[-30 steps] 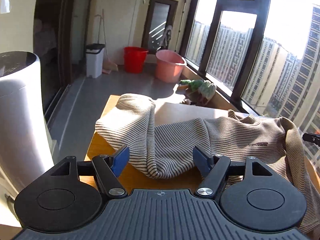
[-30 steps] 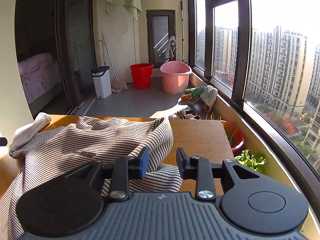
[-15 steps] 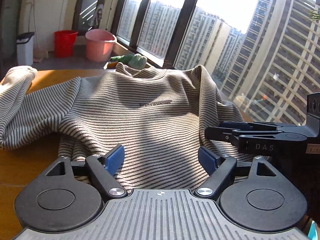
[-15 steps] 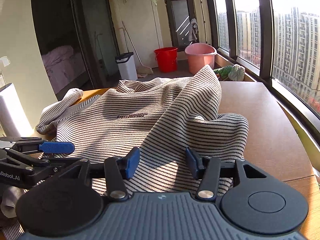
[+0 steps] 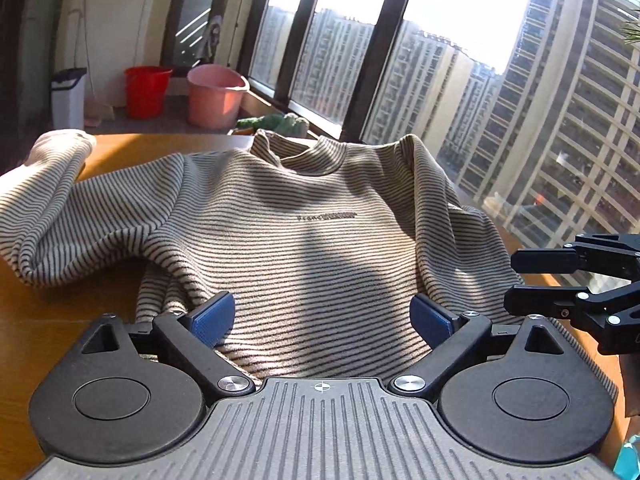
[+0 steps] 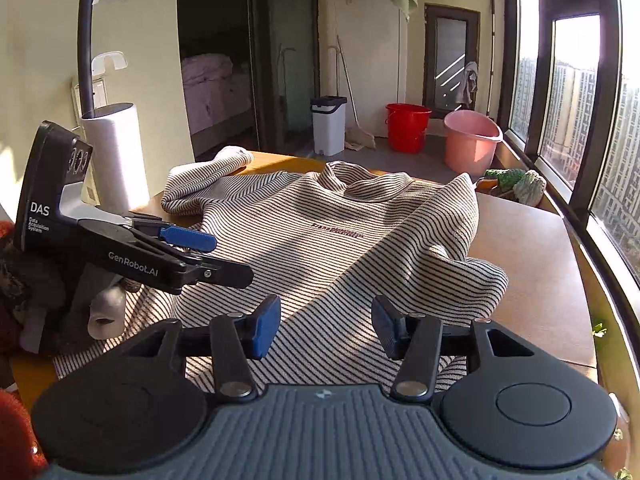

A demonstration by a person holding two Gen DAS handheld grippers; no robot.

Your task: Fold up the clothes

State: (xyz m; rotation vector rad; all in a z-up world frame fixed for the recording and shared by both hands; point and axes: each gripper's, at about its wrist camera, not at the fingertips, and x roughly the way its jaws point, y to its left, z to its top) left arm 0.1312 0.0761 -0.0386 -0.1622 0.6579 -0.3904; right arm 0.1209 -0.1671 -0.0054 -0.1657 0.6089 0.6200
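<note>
Both grippers, left [image 5: 322, 316] and right [image 6: 326, 330], hung wide open and empty at the sweater's [image 5: 304, 232] 6 o'clock hem, ready to grab it

Striped sweater [image 5: 304, 248] hem hidden behind both gripper bodies; chest lettering too small to read

Both wrist cams low, close over table [image 5: 36, 320], facing windows; shared: striped sweater [image 5: 304, 240] [image 6: 328, 240], pink bucket [image 6: 472, 144].
</note>
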